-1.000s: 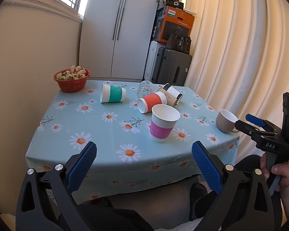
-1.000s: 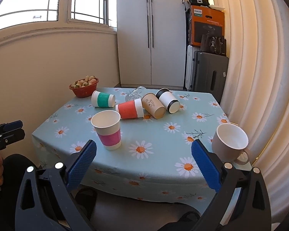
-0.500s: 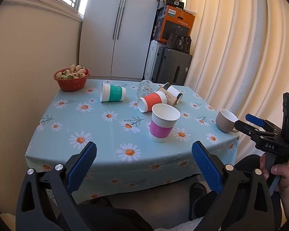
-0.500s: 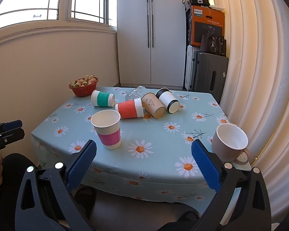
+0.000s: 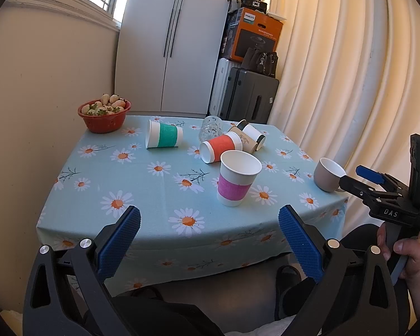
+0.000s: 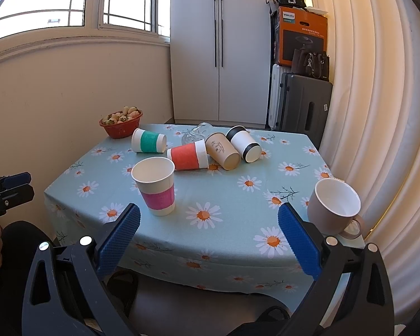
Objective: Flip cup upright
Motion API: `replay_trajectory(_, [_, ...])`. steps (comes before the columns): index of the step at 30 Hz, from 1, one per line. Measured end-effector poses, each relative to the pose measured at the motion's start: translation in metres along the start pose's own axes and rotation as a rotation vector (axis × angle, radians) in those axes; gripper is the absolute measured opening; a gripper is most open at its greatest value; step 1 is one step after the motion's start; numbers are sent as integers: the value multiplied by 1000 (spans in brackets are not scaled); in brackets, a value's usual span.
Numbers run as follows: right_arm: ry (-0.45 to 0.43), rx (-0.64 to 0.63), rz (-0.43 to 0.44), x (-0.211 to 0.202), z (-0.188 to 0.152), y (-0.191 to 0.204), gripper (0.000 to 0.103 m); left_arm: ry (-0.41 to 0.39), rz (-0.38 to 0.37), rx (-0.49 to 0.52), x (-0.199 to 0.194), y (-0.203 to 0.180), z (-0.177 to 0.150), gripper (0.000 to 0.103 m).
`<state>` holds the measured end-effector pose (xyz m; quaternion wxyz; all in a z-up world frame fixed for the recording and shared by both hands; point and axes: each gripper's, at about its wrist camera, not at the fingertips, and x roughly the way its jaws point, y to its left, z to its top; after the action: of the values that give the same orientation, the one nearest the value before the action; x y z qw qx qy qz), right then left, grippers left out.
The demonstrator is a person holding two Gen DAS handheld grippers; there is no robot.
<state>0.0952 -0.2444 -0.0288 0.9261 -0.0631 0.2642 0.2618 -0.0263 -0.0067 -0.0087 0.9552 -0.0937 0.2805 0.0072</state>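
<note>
Pink-sleeved cup [image 6: 156, 186] and the mug [image 6: 333, 207] stood upright near the counter's [image 6: 232, 196] front; five more cups lay tipped behind. Both grippers [image 5: 208, 240] [image 6: 208, 239] hung back, jaws wide, holding nothing.

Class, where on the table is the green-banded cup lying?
The green-banded cup lies on its side at the far left, between the red bowl and the orange-banded cup.

A home room — daisy tablecloth [image 6: 238, 168]; wardrobe [image 6: 218, 47]; suitcases [image 6: 302, 106]; curtains [image 6: 378, 84].
</note>
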Motion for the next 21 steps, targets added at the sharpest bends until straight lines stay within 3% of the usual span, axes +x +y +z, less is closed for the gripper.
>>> replay_trajectory(21, [3,0,-1,2,-5,-1,98,-1,-2,-3,0,0,0,96])
